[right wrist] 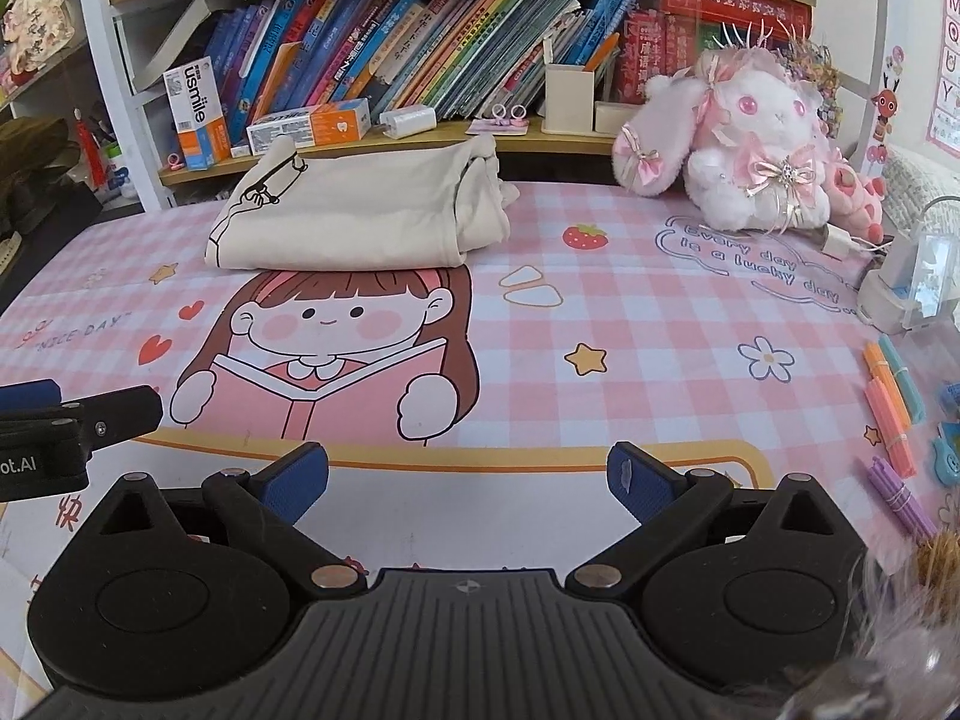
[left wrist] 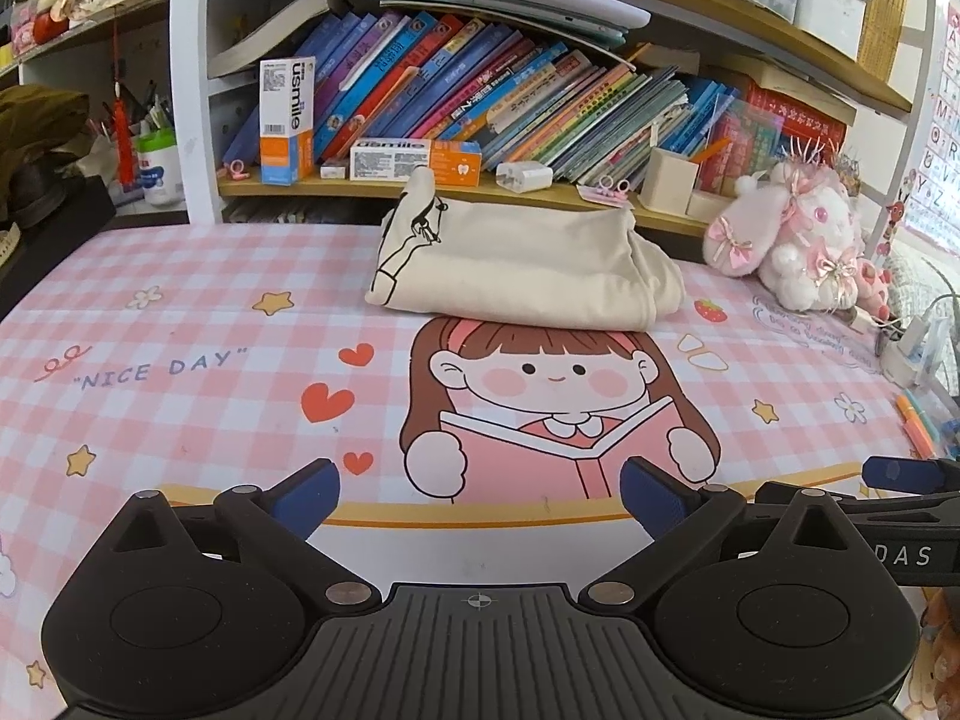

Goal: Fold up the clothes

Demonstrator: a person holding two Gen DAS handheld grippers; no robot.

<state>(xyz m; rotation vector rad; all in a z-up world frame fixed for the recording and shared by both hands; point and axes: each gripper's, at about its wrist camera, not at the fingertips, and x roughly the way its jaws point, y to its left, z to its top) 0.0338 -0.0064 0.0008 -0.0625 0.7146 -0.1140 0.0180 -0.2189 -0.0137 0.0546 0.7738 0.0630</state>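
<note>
Left wrist view: folded cream garment (left wrist: 516, 267) lies well ahead, untouched.
Left gripper (left wrist: 480, 501) and right gripper (right wrist: 468, 480) hover apart and empty (fold apparently done).

Both wrist cameras sit low over the near edge of the pink checked desk mat (left wrist: 180, 312), facing the bookshelf (left wrist: 480, 90). The left view looks from left of the printed girl (right wrist: 324, 348), the right from her right; both share her.

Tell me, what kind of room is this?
Probably a child's study corner at home. A shelf packed with books stands behind a desk covered by a pink cartoon mat, a plush bunny sits on it, and a folded cream shirt lies in the middle.
</note>
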